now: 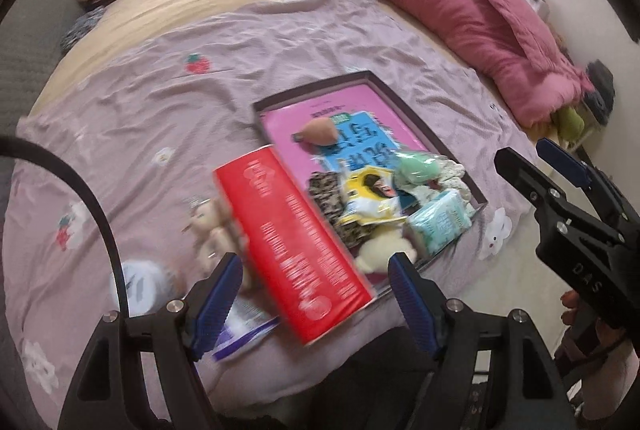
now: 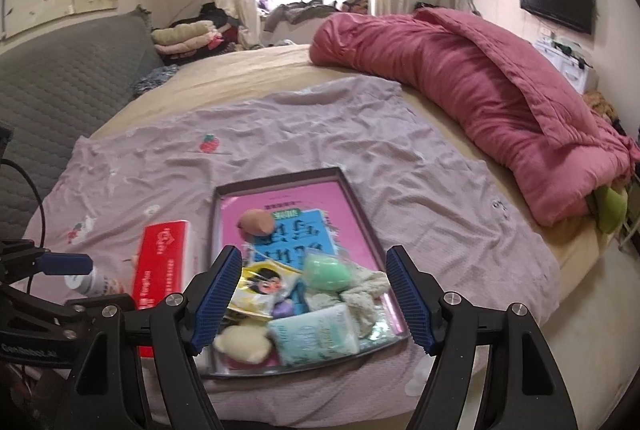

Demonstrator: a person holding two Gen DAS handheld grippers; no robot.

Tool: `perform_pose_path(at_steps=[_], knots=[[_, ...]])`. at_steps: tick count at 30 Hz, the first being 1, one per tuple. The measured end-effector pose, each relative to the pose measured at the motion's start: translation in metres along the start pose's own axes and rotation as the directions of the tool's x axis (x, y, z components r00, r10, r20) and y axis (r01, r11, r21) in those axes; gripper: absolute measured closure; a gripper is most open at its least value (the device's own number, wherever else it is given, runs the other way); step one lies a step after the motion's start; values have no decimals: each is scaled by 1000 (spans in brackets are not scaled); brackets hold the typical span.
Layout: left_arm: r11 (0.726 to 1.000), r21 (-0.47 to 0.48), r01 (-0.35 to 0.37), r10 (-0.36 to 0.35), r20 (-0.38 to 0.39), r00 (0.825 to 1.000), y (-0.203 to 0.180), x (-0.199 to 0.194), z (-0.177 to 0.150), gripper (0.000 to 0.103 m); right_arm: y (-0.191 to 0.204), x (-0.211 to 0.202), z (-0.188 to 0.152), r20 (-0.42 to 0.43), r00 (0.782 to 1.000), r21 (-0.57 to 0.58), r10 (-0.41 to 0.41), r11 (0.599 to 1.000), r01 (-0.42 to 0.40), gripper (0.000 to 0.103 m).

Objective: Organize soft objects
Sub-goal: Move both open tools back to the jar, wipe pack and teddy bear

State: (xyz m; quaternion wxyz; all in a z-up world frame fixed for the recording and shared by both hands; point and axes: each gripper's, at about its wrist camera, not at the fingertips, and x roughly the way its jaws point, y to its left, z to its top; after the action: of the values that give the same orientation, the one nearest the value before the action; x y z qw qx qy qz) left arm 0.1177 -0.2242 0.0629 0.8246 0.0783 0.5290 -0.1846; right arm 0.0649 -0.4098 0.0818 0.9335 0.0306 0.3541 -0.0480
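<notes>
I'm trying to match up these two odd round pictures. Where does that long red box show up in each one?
Left wrist view: the red box runs across the lower middle, between the blue fingertips, along the tray's left edge.
Right wrist view: the red box sits lower left, left of the tray, partly behind a black finger.
Shared landmark: the dark-rimmed tray with the pink book inside.

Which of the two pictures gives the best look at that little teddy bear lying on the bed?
The left wrist view. There the small teddy bear lies in plain sight on the lilac sheet, beside the red box, though blurred. In the right wrist view the red box hides nearly all of it; only a small tan bit may peek out.
</notes>
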Motion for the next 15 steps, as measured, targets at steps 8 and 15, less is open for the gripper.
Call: perform_pose_path(at_steps=[8, 15], knots=[[992, -121, -25, 26, 11, 1000, 62, -28, -44, 28, 56, -14, 2, 27, 996, -82, 88, 993, -86, 27], [964, -266, 15, -22, -27, 999, 112, -16, -80, 28, 101, -27, -4, 31, 989, -170, 146, 976, -139, 27]])
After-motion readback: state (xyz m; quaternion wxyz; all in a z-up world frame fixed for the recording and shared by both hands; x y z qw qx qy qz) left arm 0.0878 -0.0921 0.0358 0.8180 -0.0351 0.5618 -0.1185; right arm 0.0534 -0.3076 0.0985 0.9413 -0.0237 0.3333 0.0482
